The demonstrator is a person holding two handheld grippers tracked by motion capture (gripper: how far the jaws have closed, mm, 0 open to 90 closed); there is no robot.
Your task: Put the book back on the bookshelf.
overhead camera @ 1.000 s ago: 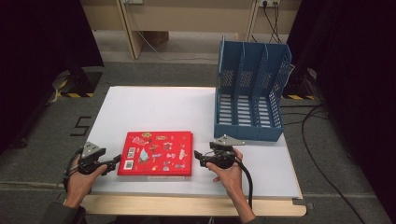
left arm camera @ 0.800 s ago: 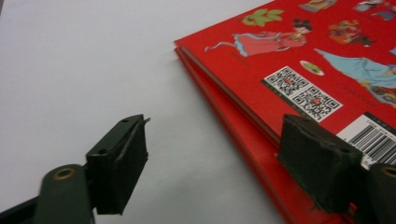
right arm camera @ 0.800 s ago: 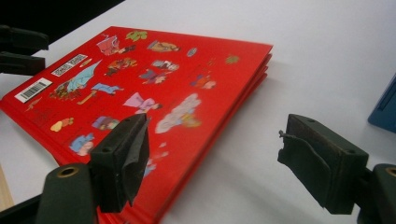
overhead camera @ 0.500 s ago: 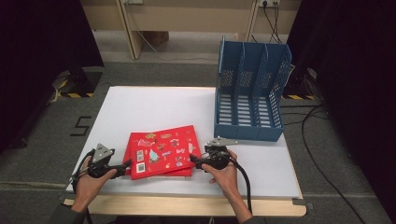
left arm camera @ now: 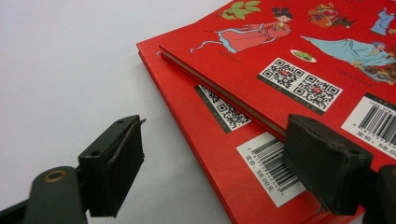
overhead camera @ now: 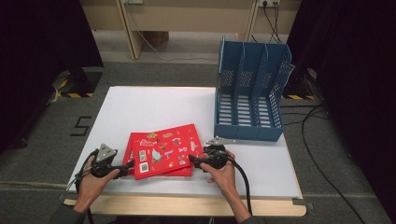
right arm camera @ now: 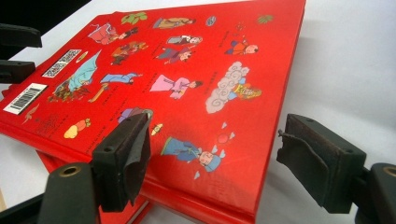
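Two flat red hardcover picture books lie stacked, top one skewed, on the white desk, near the blue slotted file rack. Left tongs and right tongs gape wide at the stack's edges, gripping nothing. No book lifted; filing into the rack likely remains

bare white table behind the red books, blue file rack blocking the far right corner
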